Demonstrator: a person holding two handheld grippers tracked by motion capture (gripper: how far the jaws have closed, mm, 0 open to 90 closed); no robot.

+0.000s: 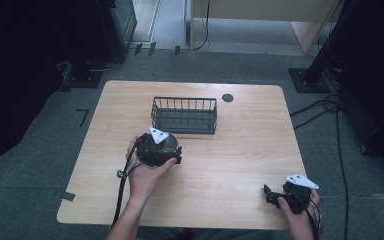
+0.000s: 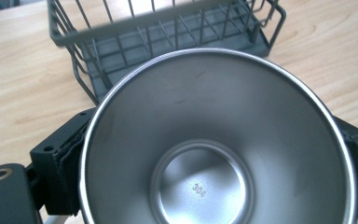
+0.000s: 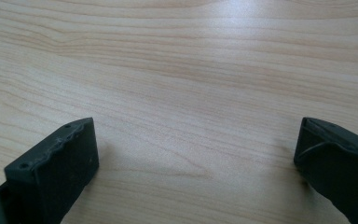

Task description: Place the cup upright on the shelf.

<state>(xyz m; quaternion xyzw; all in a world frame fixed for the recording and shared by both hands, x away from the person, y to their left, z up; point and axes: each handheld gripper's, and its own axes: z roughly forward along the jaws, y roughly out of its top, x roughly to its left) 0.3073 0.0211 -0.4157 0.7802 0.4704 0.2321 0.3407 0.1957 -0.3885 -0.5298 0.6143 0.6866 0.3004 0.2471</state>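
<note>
A stainless steel bowl [image 2: 214, 140] stamped "304" on its bottom sits between the jaws of my left gripper [image 2: 212, 158], which is shut on it. In the high view the left gripper [image 1: 161, 149] holds the bowl [image 1: 171, 145] just in front of a dark wire basket [image 1: 184, 115], whose front wall [image 2: 158, 28] stands close behind the bowl's rim. My right gripper [image 1: 269, 194] rests low at the table's front right; its jaws [image 3: 196, 163] stand wide open over bare wood with nothing between them.
The wooden table [image 1: 240, 150] has a round black cable port [image 1: 227, 97] at the back, right of the basket. Cables trail from both grippers. Dark stands and cables lie on the grey floor around the table.
</note>
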